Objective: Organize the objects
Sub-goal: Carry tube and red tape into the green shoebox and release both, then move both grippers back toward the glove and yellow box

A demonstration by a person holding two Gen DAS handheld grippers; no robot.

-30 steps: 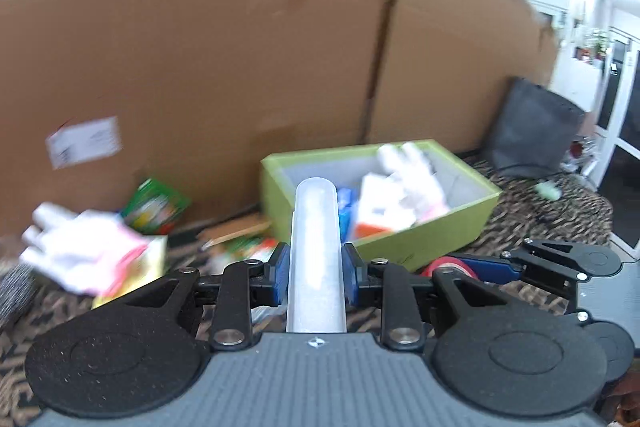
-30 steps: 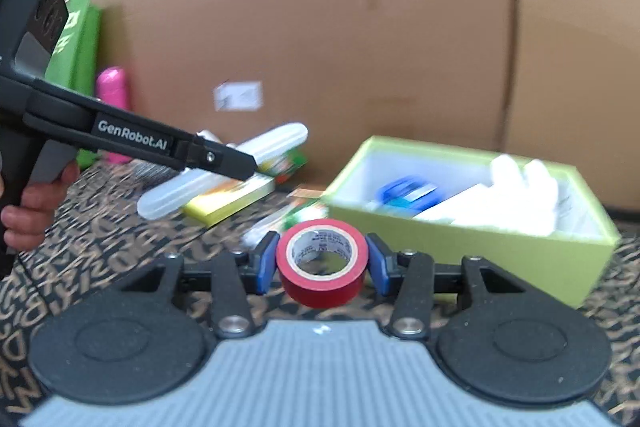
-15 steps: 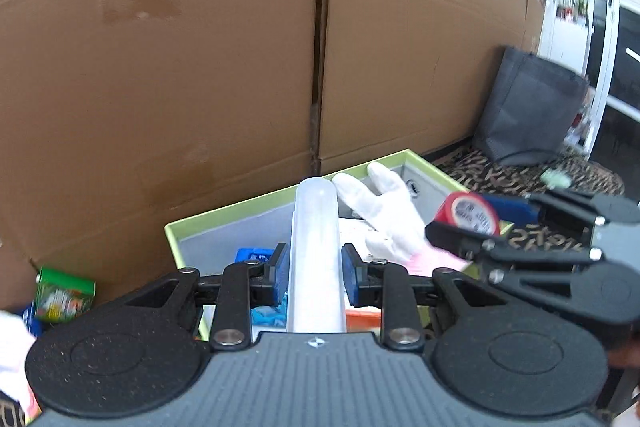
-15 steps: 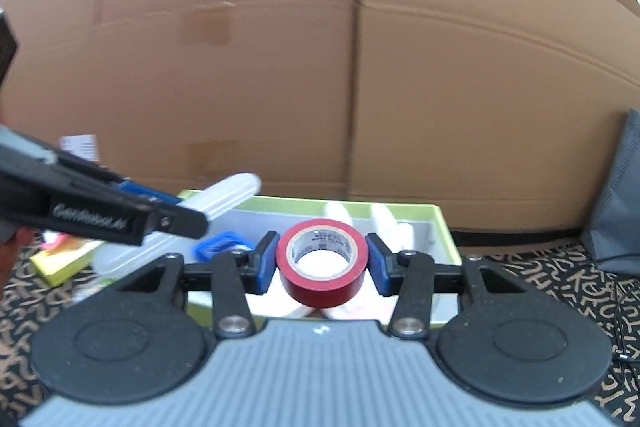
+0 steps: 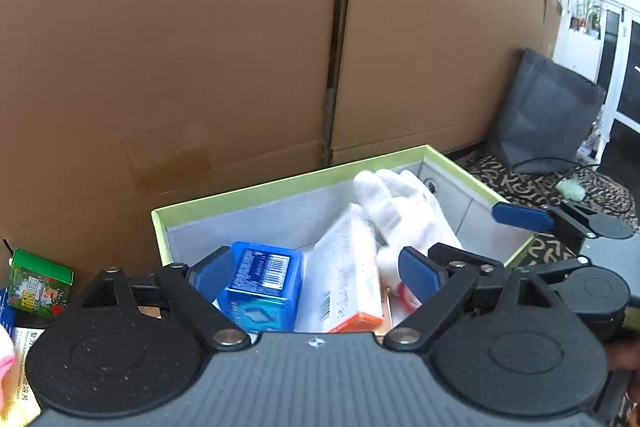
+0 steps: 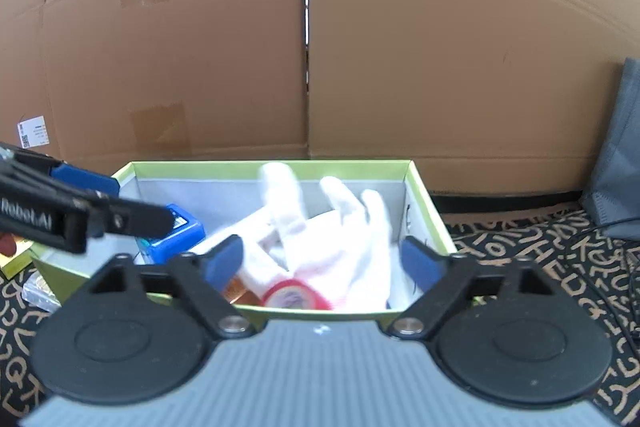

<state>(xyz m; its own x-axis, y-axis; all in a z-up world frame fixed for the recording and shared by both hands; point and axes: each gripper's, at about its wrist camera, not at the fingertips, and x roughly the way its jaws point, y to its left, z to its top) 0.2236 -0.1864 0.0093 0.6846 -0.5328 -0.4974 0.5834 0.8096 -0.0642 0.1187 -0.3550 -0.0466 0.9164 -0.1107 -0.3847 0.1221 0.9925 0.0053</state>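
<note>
Both the left hand-held gripper [image 5: 316,273] and the right hand-held gripper [image 6: 322,261] have just sprung apart, nothing between them. The red tape roll [image 6: 291,295] lies in the green box [image 6: 428,195], its hole facing up toward the camera.

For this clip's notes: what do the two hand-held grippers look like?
Both match: the left hand-held gripper and the right hand-held gripper have blue pads on black linkage arms with round black discs, on a ribbed grey body. White "Robot.AI" lettering shows on the left one's side.
</note>
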